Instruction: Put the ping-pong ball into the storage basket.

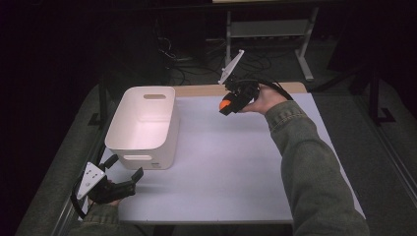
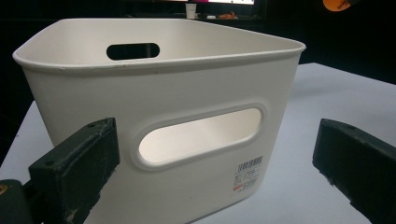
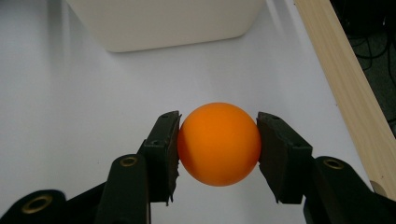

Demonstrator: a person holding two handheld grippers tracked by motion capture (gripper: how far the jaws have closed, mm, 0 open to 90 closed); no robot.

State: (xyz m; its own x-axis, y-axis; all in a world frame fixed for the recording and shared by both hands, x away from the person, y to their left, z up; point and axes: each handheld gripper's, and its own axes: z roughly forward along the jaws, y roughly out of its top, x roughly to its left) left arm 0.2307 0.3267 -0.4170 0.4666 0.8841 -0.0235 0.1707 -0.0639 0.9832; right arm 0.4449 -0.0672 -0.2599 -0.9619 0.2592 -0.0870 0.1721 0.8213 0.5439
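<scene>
Clamping orange ball [image 3: 218, 143], right gripper [image 3: 218, 154]; left gripper [image 1: 123, 168] wide open, empty, facing bin [image 2: 187, 93]

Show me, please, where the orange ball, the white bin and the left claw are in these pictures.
orange ball [image 3: 218, 143]: right gripper view, centre of the ball, clamped in the claw.
white bin [image 2: 187, 88]: left gripper view, its near wall above the handle slot.
left claw [image 1: 121, 168]: high view, midway between its open fingertips.

Dim room, dark surroundings; the white table [image 1: 221, 162] is evenly lit, shadows soft, pictures slightly grainy.
</scene>
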